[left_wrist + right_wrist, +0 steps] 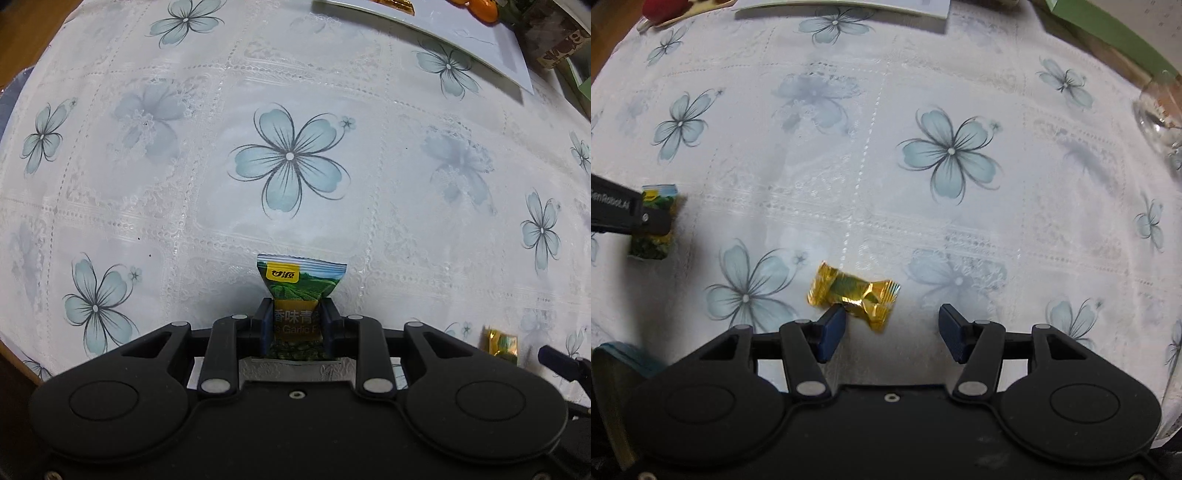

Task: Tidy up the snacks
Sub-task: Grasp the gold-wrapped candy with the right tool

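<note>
Pinching a green snack packet (295,295), the left jaws hang near a gold candy (854,295) beneath the right's parted jaws.

Soft even indoor light, faint shadows under tools, strong fisheye bending at edges, slight motion blur

Green snack packet (297,295) with a yellow logo patch and printed field scene — upright, crimped top edge at 12 o'clock, middle pinched between two dark pads. Gold foil candy (854,295) flat on the flowered cloth, twisted ends at 10 and 4 o'clock — crinkled, shiny, well apart from the packet.
</note>
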`<state>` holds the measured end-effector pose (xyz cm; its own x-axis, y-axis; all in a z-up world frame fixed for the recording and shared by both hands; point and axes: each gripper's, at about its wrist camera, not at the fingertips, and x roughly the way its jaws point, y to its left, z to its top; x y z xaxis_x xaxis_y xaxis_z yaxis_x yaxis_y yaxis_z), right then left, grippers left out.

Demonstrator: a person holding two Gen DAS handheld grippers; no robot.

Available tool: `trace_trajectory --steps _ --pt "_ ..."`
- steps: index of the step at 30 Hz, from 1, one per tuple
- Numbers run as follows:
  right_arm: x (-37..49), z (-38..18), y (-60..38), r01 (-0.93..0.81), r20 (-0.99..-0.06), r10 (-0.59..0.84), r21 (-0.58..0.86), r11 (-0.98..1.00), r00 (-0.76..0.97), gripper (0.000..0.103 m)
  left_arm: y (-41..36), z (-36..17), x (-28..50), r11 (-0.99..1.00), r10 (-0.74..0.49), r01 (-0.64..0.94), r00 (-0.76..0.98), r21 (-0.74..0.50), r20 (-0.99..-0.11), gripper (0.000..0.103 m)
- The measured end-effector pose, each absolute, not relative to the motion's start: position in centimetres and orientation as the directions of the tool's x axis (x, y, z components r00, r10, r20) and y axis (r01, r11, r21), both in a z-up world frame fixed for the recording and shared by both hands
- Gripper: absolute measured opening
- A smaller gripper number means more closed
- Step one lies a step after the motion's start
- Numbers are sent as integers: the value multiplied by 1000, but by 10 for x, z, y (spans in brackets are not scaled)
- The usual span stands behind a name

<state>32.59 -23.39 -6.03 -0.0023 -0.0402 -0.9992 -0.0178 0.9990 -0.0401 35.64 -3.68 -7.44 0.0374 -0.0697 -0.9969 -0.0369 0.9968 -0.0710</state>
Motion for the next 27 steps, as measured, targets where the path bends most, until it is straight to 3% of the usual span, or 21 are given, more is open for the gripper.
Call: trace_trajectory --steps 7,13,16,27 --pt "356 -69 -266 203 -991 -130 -120 972 36 55 -38 -75 355 996 -88 -23 31 -88 -996 36" --pt "361 -76 -317 516 -992 126 114 849 12 55 -34 -75 358 994 -104 -27 31 -105 -994 36" --pt "359 -73 -310 502 -979 202 191 843 32 55 -31 -76 362 994 -107 -27 29 -108 -994 36" --pt "366 -78 -254 379 -982 185 184 907 34 54 -29 -76 363 994 -105 -26 26 -106 -994 36"
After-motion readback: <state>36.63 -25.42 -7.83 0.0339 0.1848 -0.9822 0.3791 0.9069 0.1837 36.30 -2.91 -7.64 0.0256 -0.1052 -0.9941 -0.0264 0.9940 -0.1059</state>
